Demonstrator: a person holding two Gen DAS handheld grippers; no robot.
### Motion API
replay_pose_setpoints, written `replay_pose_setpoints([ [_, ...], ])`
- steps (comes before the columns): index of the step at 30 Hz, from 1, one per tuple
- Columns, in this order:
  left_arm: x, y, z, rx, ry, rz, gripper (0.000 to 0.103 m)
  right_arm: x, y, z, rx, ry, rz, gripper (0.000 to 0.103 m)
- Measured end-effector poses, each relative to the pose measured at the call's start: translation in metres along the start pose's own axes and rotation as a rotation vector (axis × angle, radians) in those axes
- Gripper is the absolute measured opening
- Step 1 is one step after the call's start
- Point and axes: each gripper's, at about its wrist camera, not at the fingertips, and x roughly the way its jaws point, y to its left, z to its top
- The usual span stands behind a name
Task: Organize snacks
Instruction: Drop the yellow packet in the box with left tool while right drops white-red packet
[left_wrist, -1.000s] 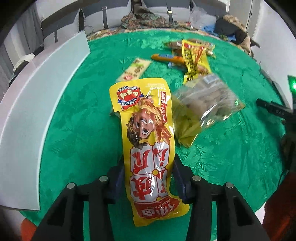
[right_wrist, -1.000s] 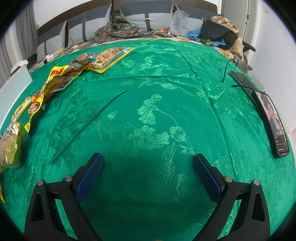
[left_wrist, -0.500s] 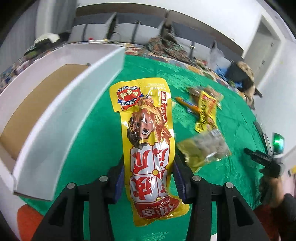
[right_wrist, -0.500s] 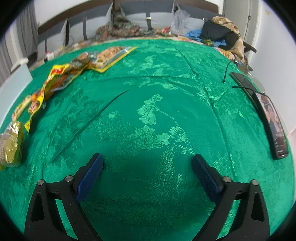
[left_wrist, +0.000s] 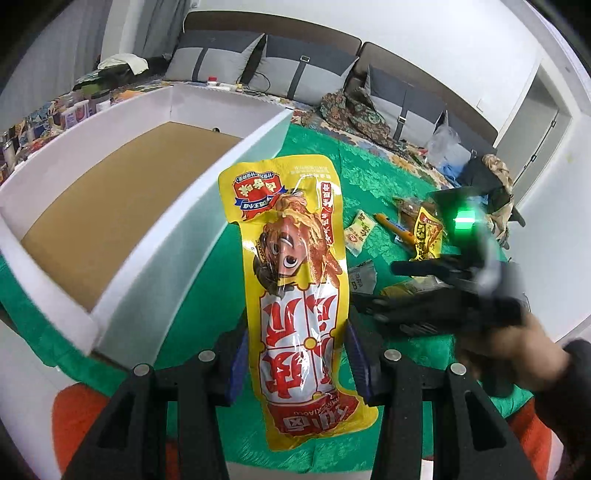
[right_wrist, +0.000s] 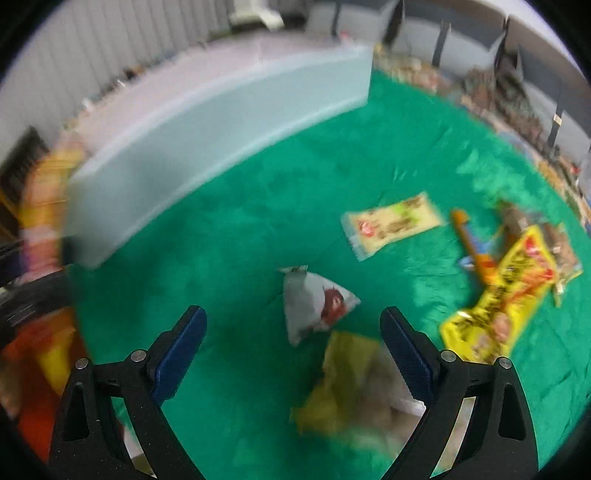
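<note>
Left gripper (left_wrist: 295, 363) has its jaws clamped on a long yellow plastic snack packet with a cartoon face (left_wrist: 297, 280), held up off the green patterned cloth (left_wrist: 373, 184) right beside the wall of the white box with a brown cardboard floor (left_wrist: 122, 206). Right gripper (right_wrist: 293, 338) has its jaws wide apart with nothing pinched, having just narrowed a touch. It hangs over a small white triangular pouch (right_wrist: 314, 301) and a crinkly yellow-and-clear bag (right_wrist: 351, 387), both roughly mid-cloth. More packets sit toward the cloth's right side, pretty blurry.
</note>
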Motion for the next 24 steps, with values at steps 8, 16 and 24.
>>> replay_pose_setpoints([
  [8,-0.015,0.019,-0.005,-0.030,-0.006,-0.021,0.045,0.009,-0.015,-0.001,0.137,0.075,-0.007,0.027],
  [16,-0.051,0.047,0.034,-0.105,-0.075,-0.050,0.046,-0.070,-0.008,0.029,0.246,-0.108,0.172,0.026],
  [24,-0.049,0.128,0.103,-0.121,-0.016,0.230,0.064,-0.103,0.080,0.132,0.183,-0.238,0.383,0.034],
])
